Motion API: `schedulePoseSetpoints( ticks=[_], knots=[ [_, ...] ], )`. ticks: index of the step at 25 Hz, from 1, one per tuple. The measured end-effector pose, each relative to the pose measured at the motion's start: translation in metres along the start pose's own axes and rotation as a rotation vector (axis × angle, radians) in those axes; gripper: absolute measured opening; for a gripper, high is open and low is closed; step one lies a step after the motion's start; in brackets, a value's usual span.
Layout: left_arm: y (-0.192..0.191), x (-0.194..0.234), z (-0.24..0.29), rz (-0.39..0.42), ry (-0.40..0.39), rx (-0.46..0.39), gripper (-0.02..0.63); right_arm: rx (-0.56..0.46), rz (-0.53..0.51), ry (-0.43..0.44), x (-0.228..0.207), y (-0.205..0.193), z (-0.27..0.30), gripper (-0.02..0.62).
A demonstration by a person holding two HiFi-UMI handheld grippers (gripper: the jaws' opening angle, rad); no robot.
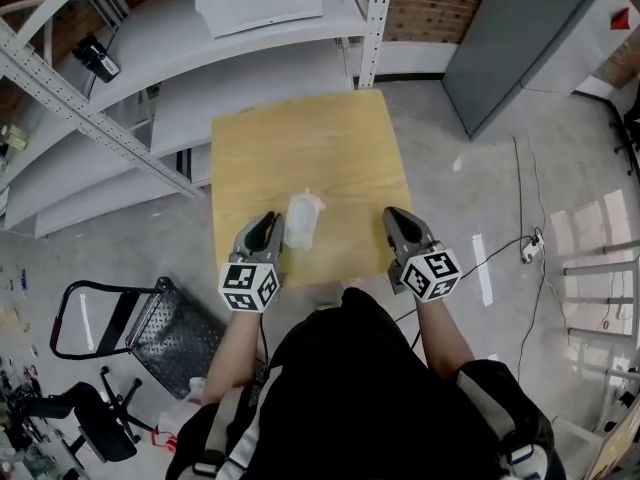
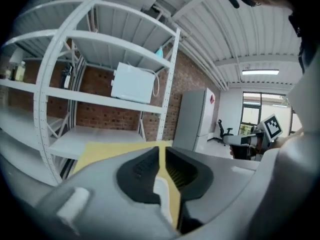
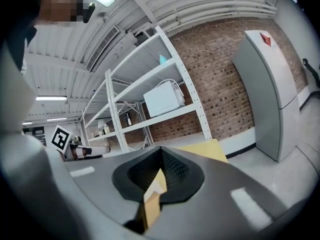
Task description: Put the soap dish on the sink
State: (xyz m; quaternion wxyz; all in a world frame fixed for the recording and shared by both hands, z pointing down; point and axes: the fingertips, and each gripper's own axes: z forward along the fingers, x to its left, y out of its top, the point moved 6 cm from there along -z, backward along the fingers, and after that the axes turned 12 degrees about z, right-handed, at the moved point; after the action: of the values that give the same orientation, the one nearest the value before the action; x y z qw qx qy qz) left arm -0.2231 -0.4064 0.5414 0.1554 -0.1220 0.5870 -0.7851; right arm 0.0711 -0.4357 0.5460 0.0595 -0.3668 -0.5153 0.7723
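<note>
The left gripper (image 1: 268,220) is held above the near edge of the wooden surface (image 1: 300,138), its jaws drawn nearly together with nothing between them. Just to its right lies the pale, translucent soap dish (image 1: 303,218), resting on the surface, its long axis running away from the person and roughly parallel to both grippers. Farther right, well apart from the dish, the right gripper (image 1: 393,215) is likewise closed and empty. The left one looks nearer for a pickup. No sink shows in any view.
</note>
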Motion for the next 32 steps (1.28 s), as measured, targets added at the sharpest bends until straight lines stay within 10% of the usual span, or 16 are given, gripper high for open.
schedulePoseSetpoints(
  ticks=[3,32],
  knots=[
    [0.015,-0.006,-0.024,0.018,0.000,-0.073,0.002,-0.036,-0.018,0.006,0.018,0.003,-0.017,0.006],
    [0.056,-0.067,-0.073,0.001,0.144,-0.315,0.001,-0.172,-0.123,0.121,0.025,0.059,-0.084,0.005]
  ],
)
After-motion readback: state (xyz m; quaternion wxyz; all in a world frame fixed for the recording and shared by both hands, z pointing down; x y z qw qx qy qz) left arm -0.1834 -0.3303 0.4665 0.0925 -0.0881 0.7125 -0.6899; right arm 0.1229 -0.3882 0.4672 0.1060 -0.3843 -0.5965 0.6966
